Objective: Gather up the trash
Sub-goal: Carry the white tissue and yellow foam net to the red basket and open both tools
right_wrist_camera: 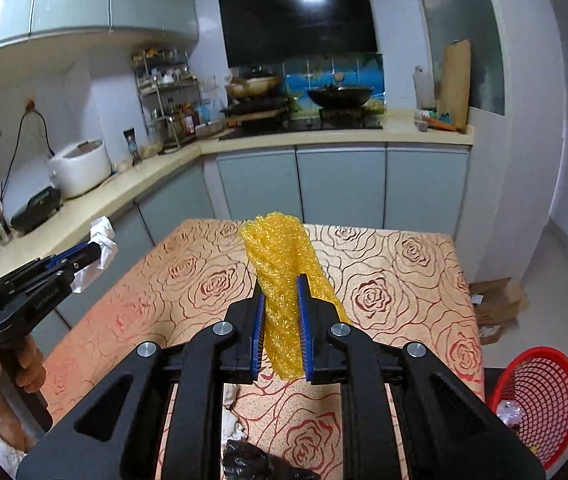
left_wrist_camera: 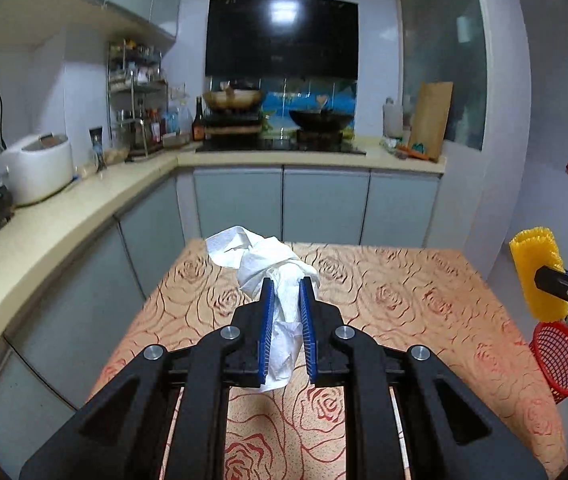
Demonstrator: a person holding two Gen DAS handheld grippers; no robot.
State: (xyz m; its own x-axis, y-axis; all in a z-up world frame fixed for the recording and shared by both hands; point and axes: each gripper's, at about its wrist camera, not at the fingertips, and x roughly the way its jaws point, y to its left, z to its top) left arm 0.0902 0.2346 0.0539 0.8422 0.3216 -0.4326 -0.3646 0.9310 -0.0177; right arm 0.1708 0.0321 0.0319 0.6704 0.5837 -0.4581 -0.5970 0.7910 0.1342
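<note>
While both pieces of trash are already lifted, neither has reached the red basket (right_wrist_camera: 539,400) yet. The left gripper (left_wrist_camera: 285,284) is clamped on a crumpled white tissue (left_wrist_camera: 268,264), held above the tabletop (left_wrist_camera: 403,280) well to the left of the basket. The right gripper (right_wrist_camera: 280,284) pinches a yellow bubble-wrap sheet (right_wrist_camera: 280,264), nearer the basket, which already holds something clear. A black bag (right_wrist_camera: 252,464) and a white scrap (right_wrist_camera: 230,420) remain on the tabletop, so I judge the task midway.

I face pale kitchen walls, grey-blue cabinets (left_wrist_camera: 323,204) under a beige counter (left_wrist_camera: 64,216), a black range hood (left_wrist_camera: 282,36), and a rose-patterned surface (right_wrist_camera: 403,280).
</note>
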